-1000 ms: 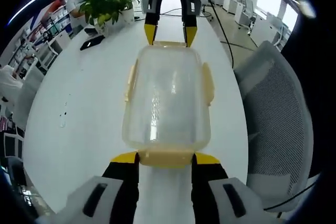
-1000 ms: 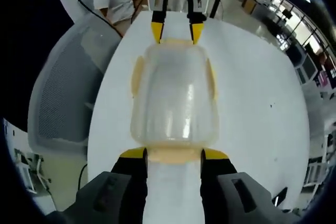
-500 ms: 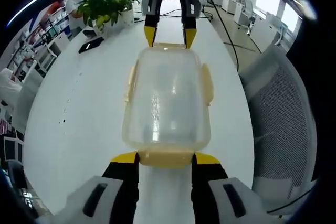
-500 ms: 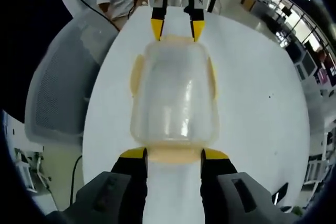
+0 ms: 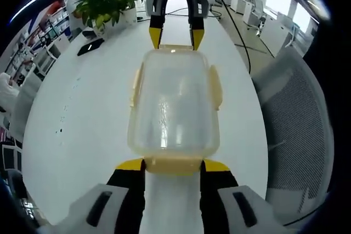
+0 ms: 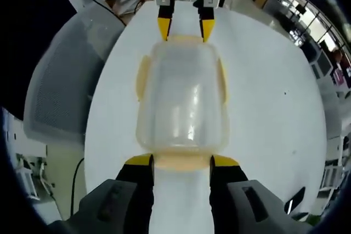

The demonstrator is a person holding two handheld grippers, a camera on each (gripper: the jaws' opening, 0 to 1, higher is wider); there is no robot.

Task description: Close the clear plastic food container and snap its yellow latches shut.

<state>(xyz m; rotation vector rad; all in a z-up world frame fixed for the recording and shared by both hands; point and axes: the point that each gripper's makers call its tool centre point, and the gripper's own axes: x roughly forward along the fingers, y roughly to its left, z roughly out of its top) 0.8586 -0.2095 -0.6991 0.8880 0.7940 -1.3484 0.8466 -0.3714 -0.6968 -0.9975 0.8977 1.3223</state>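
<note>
A clear plastic food container with pale yellow latches (image 5: 174, 105) sits lid-down on a white oval table (image 5: 82, 113), braced end to end between two tools. The left hand-held gripper (image 5: 174, 164) stands with its yellow-tipped jaws spread either side of the near end latch (image 5: 174, 164), while the right hand-held gripper (image 5: 175, 35) meets the far end in the same open stance. In the right gripper view the pairing mirrors: the right hand-held gripper (image 6: 181, 160) straddles its nearest latch (image 6: 181, 161), and the container (image 6: 181, 97) stretches directly ahead toward the left hand-held gripper (image 6: 185, 28). Pressing from opposite ends likely keeps the box from sliding as the end latches are pushed home. The side latches (image 5: 216, 87) appear flared outward, probably still unfastened.
</note>
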